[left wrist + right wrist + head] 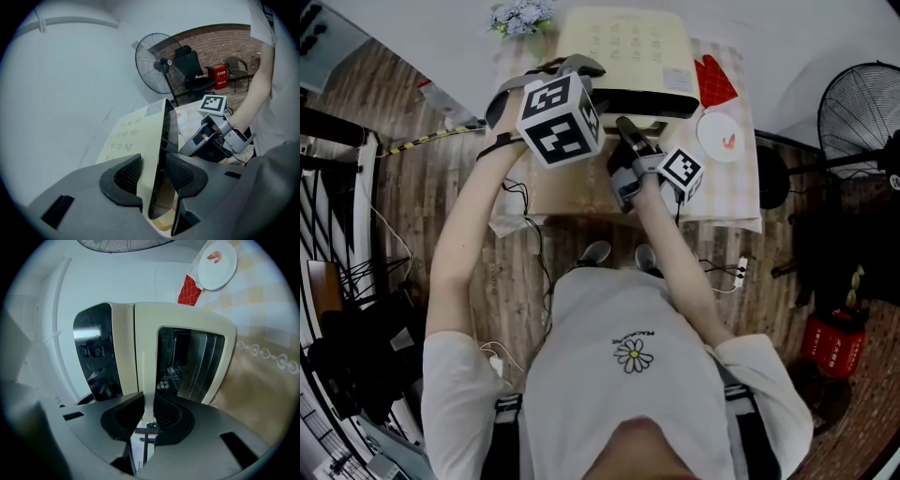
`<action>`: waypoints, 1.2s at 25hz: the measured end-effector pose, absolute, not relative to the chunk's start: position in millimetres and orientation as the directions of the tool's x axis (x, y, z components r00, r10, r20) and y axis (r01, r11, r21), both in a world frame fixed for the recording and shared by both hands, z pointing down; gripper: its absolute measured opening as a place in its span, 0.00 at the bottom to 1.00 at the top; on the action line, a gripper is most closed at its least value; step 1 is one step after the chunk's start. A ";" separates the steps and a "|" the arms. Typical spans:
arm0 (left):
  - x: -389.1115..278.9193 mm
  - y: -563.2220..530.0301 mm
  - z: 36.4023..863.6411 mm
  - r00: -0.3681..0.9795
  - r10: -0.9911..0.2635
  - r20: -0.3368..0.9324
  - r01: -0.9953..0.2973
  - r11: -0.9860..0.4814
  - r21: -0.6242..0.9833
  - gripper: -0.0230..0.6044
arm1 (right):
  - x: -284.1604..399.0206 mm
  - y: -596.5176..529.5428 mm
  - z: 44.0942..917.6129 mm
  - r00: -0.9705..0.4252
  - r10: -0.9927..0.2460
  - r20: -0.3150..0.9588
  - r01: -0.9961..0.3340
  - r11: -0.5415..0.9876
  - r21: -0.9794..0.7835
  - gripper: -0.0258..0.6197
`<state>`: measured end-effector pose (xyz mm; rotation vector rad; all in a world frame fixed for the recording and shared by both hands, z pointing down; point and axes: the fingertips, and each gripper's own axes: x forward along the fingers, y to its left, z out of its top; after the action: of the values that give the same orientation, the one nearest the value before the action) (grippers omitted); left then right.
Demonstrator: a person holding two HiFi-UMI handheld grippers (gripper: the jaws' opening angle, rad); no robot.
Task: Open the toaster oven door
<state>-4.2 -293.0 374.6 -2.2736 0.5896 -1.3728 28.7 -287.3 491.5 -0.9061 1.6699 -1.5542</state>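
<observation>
The cream toaster oven (623, 47) stands on the table with its dark front toward me. My left gripper (586, 67) reaches its front left top corner; in the left gripper view the oven's (136, 136) cream edge runs between the pads, and the left gripper (152, 173) is shut on it. My right gripper (628, 131) is at the oven's front. In the right gripper view the right gripper (147, 411) is shut on the cream frame of the glass door (187, 362), beside the dark control panel (93, 357). The right gripper (206, 140) also shows in the left gripper view.
A white plate (722, 136) and a red packet (715, 80) lie right of the oven on the checked tablecloth (731, 202). Flowers (520, 17) stand at the back left. A floor fan (862, 103) and a red extinguisher (834, 342) are to the right; cables trail on the floor.
</observation>
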 end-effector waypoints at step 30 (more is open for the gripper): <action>-6.2 -292.8 372.0 0.416 -0.568 0.710 -0.142 -0.812 -0.566 0.31 | 25.4 -205.7 529.0 -0.598 -0.799 0.069 -0.092 -0.018 -0.996 0.15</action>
<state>-6.2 -292.8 372.0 -2.2556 0.6050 -1.3703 25.4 -205.7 529.0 -0.9295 1.7153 -1.6673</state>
